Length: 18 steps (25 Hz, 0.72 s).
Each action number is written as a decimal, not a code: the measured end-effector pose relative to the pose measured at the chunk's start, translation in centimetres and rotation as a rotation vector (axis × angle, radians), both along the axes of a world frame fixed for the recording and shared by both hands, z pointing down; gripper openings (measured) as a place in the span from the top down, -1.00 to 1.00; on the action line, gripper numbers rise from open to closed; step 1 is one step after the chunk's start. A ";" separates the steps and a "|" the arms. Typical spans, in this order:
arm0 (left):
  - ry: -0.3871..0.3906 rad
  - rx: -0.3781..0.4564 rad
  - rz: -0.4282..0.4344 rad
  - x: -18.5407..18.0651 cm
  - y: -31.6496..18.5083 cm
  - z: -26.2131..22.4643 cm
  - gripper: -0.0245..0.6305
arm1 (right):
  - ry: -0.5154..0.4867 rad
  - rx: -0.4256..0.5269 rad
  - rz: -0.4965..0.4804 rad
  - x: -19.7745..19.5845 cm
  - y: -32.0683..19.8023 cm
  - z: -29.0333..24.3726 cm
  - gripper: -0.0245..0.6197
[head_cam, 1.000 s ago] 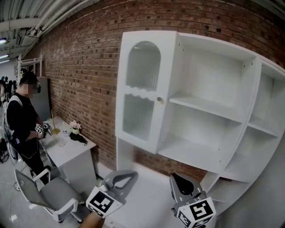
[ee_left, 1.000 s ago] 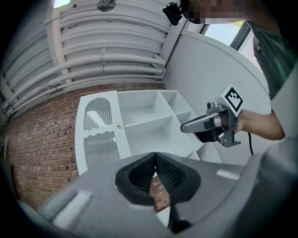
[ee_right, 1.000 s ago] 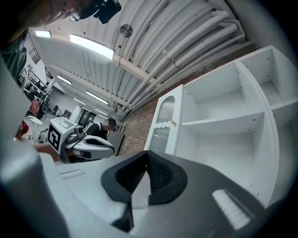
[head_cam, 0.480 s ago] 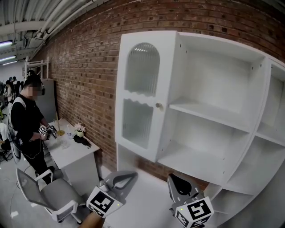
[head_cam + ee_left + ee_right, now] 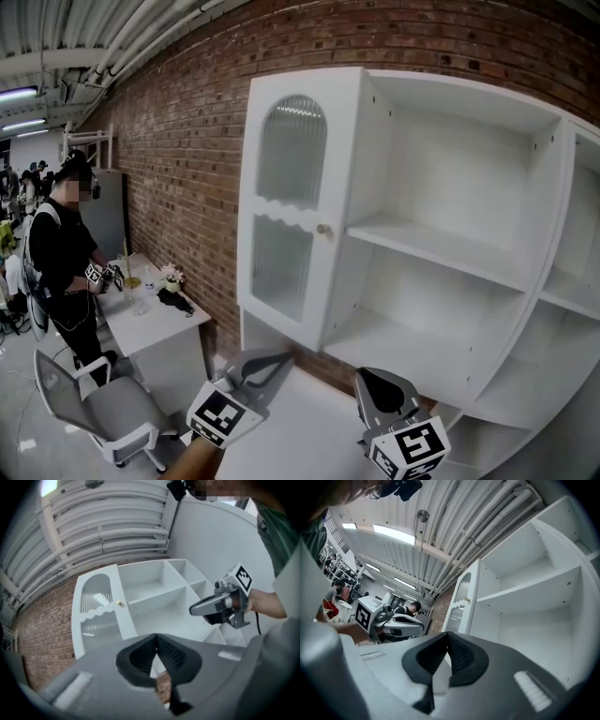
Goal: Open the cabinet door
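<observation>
jaws pressed together on nothing: so we hold our left gripper (image 5: 279,357), low and near us, and our right gripper (image 5: 365,377) beside it has its tips meeting too, empty. both sit short of the white cabinet (image 5: 553,187), not touching it. its door (image 5: 291,216), with ribbed glass and a small knob (image 5: 323,229), covers the left compartment. far left, a person (image 5: 61,244) stands at a desk (image 5: 155,323).
</observation>
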<state>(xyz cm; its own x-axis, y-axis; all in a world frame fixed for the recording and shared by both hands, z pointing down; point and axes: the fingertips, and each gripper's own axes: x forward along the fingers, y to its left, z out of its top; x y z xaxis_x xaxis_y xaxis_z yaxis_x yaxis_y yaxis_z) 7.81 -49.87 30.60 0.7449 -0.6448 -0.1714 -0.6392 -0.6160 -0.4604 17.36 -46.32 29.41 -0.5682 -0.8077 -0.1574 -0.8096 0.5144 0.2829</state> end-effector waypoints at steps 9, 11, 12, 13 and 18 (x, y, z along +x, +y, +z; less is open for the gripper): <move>0.012 0.030 0.001 0.1 -3.8 -2.6 0.92 | -0.007 0.013 0.032 0.4 -1.7 -1.2 0.91; 0.018 0.038 -0.005 0.2 -5.0 -3.4 0.92 | -0.013 0.021 0.045 0.7 -1.9 -1.7 0.91; 0.020 0.041 -0.008 0.2 -5.5 -3.7 0.92 | -0.015 0.024 0.051 0.8 -2.0 -1.8 0.91; 0.021 0.044 -0.011 0.3 -6.1 -4.0 0.92 | -0.016 0.025 0.055 0.9 -2.1 -1.8 0.91; 0.036 0.076 -0.019 0.9 -8.2 -6.7 0.92 | -0.026 0.031 0.072 1.1 -2.1 -2.0 0.91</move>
